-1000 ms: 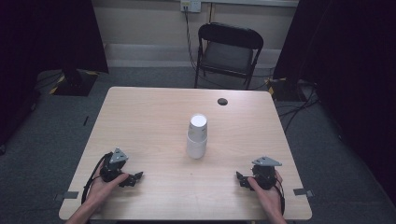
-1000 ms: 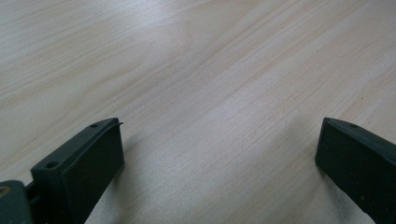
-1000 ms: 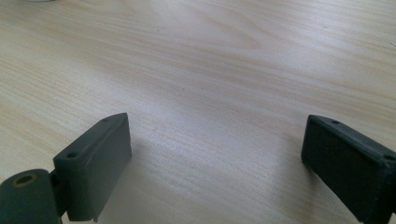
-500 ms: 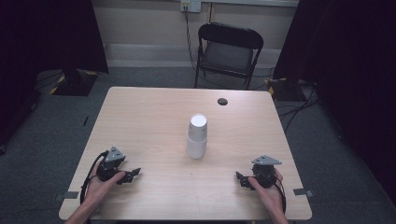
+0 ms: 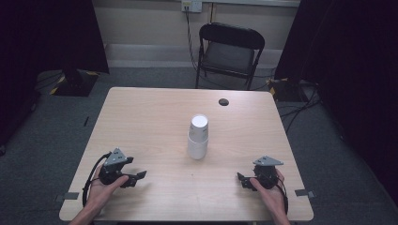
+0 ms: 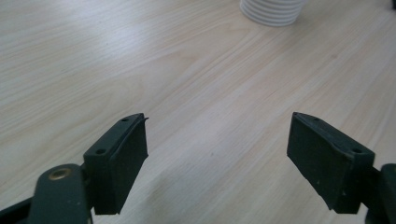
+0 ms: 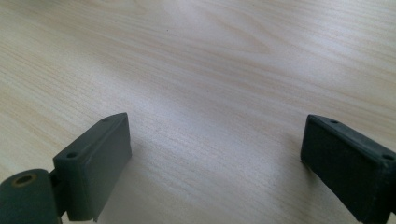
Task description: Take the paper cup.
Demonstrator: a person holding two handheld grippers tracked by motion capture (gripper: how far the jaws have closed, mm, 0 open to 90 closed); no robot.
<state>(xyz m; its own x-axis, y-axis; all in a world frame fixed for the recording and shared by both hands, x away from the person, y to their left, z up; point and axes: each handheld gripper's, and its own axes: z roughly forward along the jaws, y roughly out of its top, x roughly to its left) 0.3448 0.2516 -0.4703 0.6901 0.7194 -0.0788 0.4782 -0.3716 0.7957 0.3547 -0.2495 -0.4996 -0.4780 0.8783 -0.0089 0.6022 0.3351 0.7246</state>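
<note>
At table centre the cup stack (image 5: 198, 136) stands upright, mouths down; both grippers' jaws gape, gripping nothing.

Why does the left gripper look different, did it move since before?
Yes. The left gripper has shifted slightly toward the table's near edge, away from the cups. Its jaws have just been closing, nothing between them.

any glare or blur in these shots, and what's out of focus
High view: room dark, table evenly lit, stacked paper cups sharp. Left gripper view: soft sheen on the wood, cup stack's base at the top edge slightly blurred. Right gripper view: pale glare at the top.
</note>
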